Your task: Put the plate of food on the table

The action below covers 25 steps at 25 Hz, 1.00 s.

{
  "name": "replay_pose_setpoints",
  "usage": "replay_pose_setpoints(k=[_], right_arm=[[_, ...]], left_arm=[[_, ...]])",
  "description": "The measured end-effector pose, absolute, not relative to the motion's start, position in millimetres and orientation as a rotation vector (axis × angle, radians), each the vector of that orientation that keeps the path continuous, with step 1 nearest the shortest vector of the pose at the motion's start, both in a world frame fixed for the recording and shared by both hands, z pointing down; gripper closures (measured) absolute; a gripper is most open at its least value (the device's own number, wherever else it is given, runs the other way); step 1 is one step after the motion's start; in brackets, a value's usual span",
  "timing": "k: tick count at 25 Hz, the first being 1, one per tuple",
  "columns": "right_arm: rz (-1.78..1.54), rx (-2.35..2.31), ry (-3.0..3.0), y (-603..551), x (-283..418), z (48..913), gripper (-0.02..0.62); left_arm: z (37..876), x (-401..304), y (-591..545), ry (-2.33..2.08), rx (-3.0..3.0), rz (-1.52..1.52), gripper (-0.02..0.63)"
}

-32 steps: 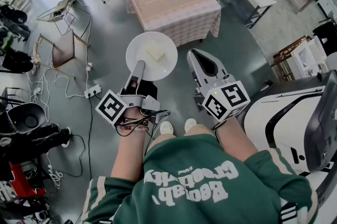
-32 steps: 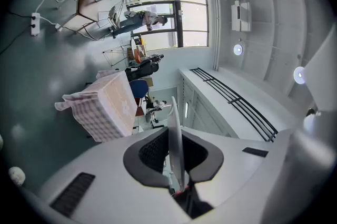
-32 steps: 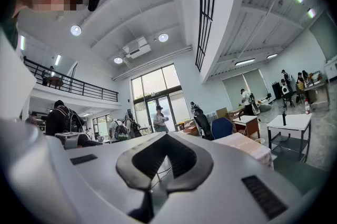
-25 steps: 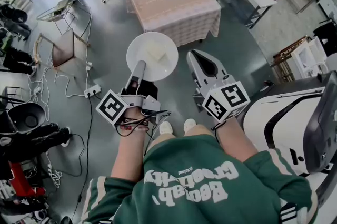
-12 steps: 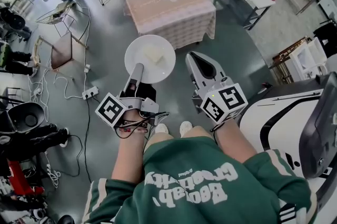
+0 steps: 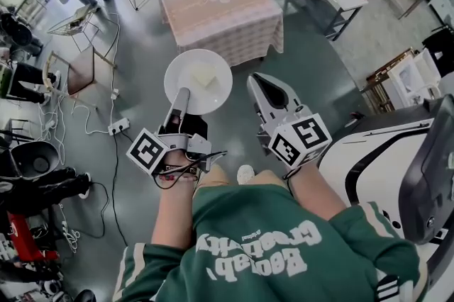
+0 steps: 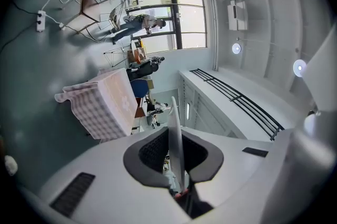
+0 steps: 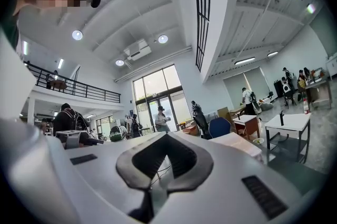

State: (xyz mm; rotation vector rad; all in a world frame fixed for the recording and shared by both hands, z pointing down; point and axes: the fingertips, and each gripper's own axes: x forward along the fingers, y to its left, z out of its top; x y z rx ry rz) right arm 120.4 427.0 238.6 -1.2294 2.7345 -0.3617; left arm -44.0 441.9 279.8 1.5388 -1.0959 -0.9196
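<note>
The plate (image 6: 198, 81) is held level, clamped at its six-o'clock rim by the left gripper (image 6: 180, 98), for the table (image 6: 213, 3) at twelve o'clock, while the right gripper (image 6: 266, 85) is closed on nothing.

A cloth-covered table (image 6: 220, 6) stands on grey floor (image 6: 312, 74).

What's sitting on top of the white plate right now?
One pale, blocky piece of food lies near the middle of the plate; the rest of its top is bare. The left gripper clamps the near rim, covering that strip of the plate.
</note>
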Motion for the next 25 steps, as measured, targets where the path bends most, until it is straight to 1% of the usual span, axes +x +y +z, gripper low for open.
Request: replay_pose_setpoints(k=[6, 13, 18, 25], right_arm=[[-0.374, -1.199, 2.736, 427.5, 125.2, 242.9, 0.58], [-0.288, -1.142, 2.76, 414.2, 120.2, 247.4, 0.58], [-0.244, -1.164, 2.77, 393.2, 116.5, 256.6, 0.58], [-0.238, -1.167, 2.777, 344.9, 97.2, 250.6, 0.58]], left_arm=[[283.1, -40.5, 441.0, -1.108, 1.539, -0.911, 0.575], [293.3, -39.4, 416.9, -1.086, 1.557, -0.932, 0.575], [304.3, -48.6, 390.1, -1.077, 1.543, -0.959, 0.574], [297.2, -66.3, 343.6, -1.077, 1.556, -0.965, 0.575]])
